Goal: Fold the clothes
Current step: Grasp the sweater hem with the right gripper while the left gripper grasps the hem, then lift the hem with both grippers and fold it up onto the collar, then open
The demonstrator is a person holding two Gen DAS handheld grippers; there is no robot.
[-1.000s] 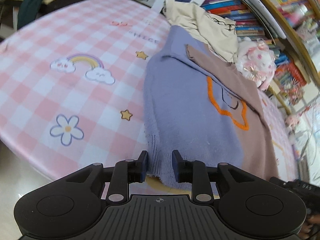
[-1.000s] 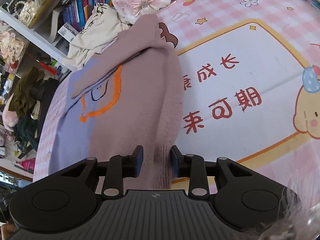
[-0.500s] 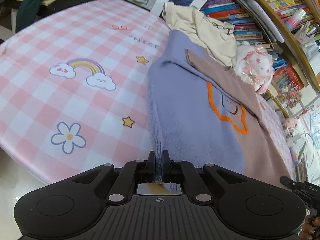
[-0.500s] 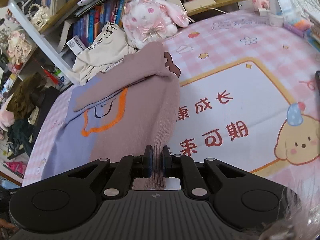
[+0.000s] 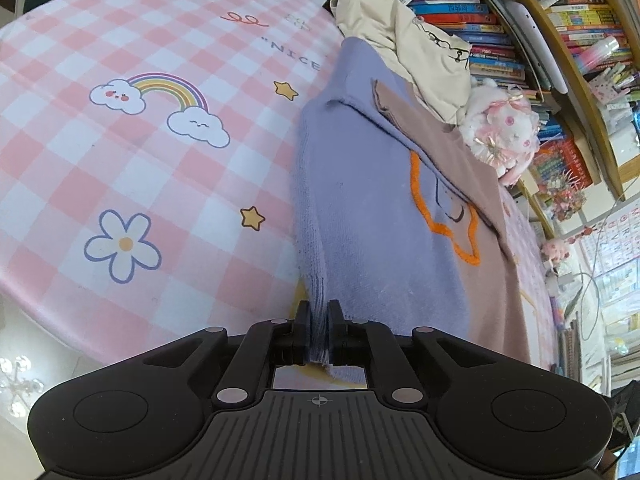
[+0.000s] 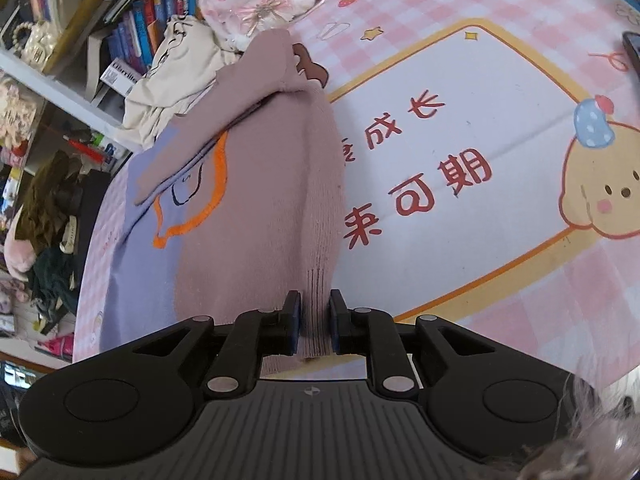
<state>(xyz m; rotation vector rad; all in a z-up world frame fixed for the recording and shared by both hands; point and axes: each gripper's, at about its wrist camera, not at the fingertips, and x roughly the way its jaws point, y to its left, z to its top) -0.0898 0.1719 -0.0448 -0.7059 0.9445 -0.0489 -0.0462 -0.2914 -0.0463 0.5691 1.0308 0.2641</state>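
Both tongs (image 5: pixel 319 320) (image 6: pixel 315 322) clamp sweater (image 5: pixel 380 216) hem; tablecloth (image 5: pixel 160 152) reads "NICE".

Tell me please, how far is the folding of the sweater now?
Done: both sleeves already lie folded across the sweater. In hand: the left gripper pinches the lilac hem corner, and the right gripper pinches the mauve hem corner; its jaws have just eased open slightly, cloth between them. Left: fold the hem up toward the collar; the cream garment waits crumpled.
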